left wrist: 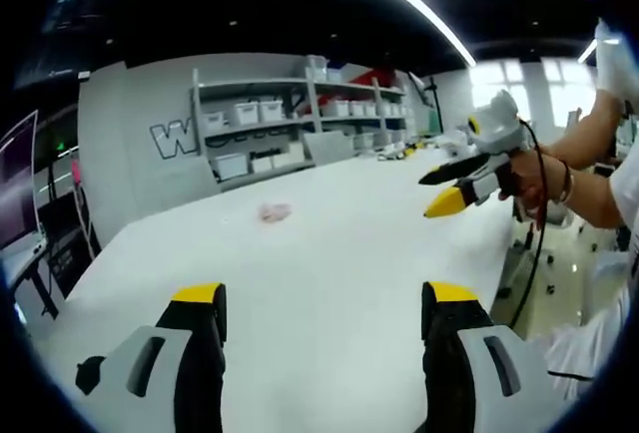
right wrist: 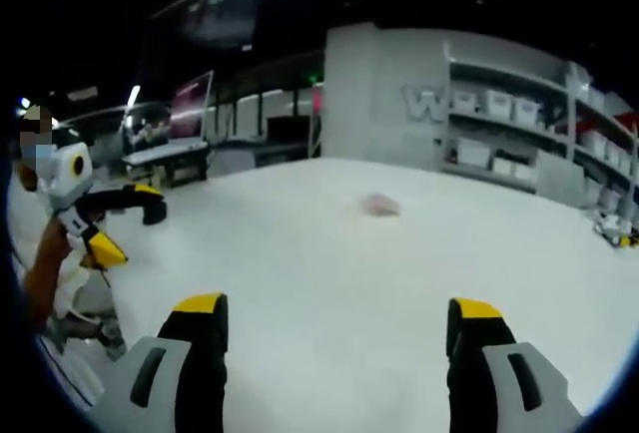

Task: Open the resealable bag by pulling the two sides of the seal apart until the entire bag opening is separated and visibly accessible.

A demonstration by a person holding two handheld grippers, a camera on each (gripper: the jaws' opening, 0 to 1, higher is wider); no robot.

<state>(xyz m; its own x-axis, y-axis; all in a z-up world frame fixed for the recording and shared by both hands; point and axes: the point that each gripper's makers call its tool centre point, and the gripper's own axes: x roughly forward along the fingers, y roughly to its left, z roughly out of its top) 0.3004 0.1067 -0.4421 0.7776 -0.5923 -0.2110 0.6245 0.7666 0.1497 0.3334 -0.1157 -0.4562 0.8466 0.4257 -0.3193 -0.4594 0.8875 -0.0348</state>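
Two grippers hover over a broad white table (left wrist: 329,253), each with its jaws spread wide and nothing between them. In the left gripper view the left gripper (left wrist: 324,308) points toward a small pinkish bag (left wrist: 273,213) lying flat far out on the tabletop, well apart from both tools. The right gripper (left wrist: 454,186) comes in from the right, held by a hand (left wrist: 529,182). Shelves (left wrist: 300,114) with white bins stand behind the table. Nothing lies between the jaws and the bag.
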